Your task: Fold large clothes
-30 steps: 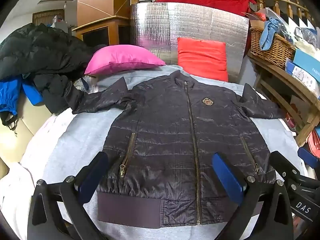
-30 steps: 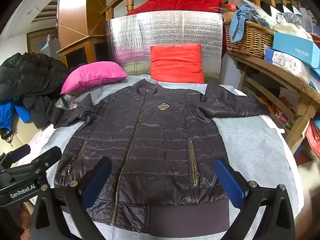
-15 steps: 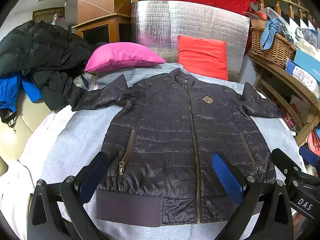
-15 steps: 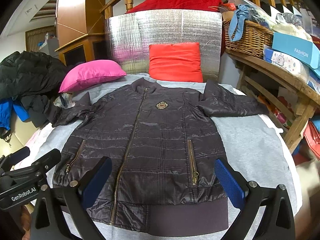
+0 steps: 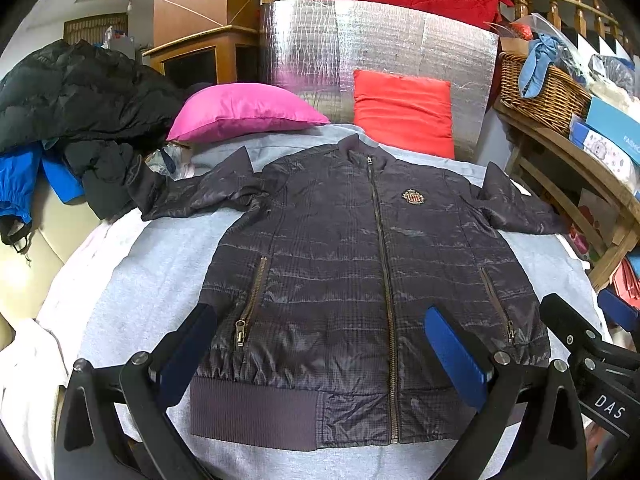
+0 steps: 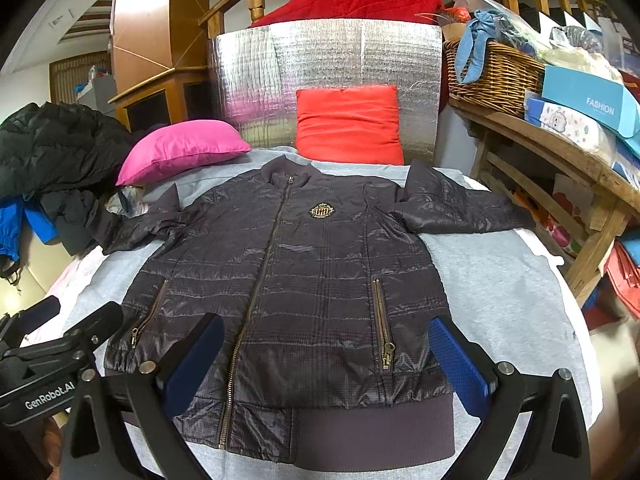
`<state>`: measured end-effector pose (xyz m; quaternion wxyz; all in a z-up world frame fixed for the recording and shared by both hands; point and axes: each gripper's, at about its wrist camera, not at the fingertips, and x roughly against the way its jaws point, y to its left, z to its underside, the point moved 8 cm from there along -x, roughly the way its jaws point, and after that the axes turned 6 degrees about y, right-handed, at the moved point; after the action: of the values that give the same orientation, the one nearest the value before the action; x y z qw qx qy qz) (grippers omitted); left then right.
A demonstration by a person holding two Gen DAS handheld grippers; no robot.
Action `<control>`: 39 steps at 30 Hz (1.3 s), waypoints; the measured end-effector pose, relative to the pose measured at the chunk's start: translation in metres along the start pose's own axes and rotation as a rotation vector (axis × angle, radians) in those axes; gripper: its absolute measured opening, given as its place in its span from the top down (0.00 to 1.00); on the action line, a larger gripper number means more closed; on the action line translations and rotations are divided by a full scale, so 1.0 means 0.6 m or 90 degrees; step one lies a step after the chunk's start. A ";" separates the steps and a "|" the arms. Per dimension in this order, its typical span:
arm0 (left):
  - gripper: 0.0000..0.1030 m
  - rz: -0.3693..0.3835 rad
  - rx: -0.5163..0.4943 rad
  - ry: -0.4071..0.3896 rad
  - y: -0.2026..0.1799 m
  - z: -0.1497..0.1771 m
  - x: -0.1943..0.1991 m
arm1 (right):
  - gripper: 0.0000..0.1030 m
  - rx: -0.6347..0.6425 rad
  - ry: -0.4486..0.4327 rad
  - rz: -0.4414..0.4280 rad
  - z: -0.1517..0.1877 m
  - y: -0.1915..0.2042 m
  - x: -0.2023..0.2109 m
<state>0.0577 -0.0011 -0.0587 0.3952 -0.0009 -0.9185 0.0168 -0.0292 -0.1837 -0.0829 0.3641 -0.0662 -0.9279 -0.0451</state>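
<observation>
A dark grey quilted jacket (image 5: 340, 272) lies flat, front up and zipped, on a grey cloth-covered table (image 5: 152, 272), sleeves spread to both sides. It also shows in the right wrist view (image 6: 312, 272). My left gripper (image 5: 320, 356) is open and empty, hovering above the jacket's hem. My right gripper (image 6: 324, 364) is open and empty above the hem too. The right gripper shows at the right edge of the left wrist view (image 5: 592, 344), and the left gripper at the left edge of the right wrist view (image 6: 56, 348).
A pink pillow (image 5: 240, 110) and a red cushion (image 5: 404, 112) lie at the table's far end before a silver foil panel (image 5: 376, 48). A black coat pile (image 5: 68, 92) sits left. A wooden shelf with a wicker basket (image 6: 492, 72) and boxes stands right.
Both grippers have drawn back and risen slightly, so the jacket sits a little farther away in both views. The jacket has not moved.
</observation>
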 end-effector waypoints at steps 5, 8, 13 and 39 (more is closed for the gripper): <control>0.00 0.000 0.001 0.000 0.001 -0.001 0.000 | 0.00 0.005 -0.001 0.002 -0.004 0.003 0.002; 0.00 0.001 0.003 0.000 0.004 -0.002 -0.001 | 0.00 0.006 0.000 0.003 -0.006 0.004 0.000; 0.00 -0.001 0.004 0.007 0.005 -0.002 -0.007 | 0.00 0.005 -0.001 0.006 -0.008 0.002 0.000; 0.00 -0.003 0.005 0.007 0.005 -0.003 -0.009 | 0.00 0.010 0.001 0.003 -0.013 0.011 -0.005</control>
<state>0.0623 0.0019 -0.0615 0.4001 0.0027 -0.9162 0.0192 -0.0210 -0.1786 -0.0789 0.3657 -0.0653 -0.9277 -0.0370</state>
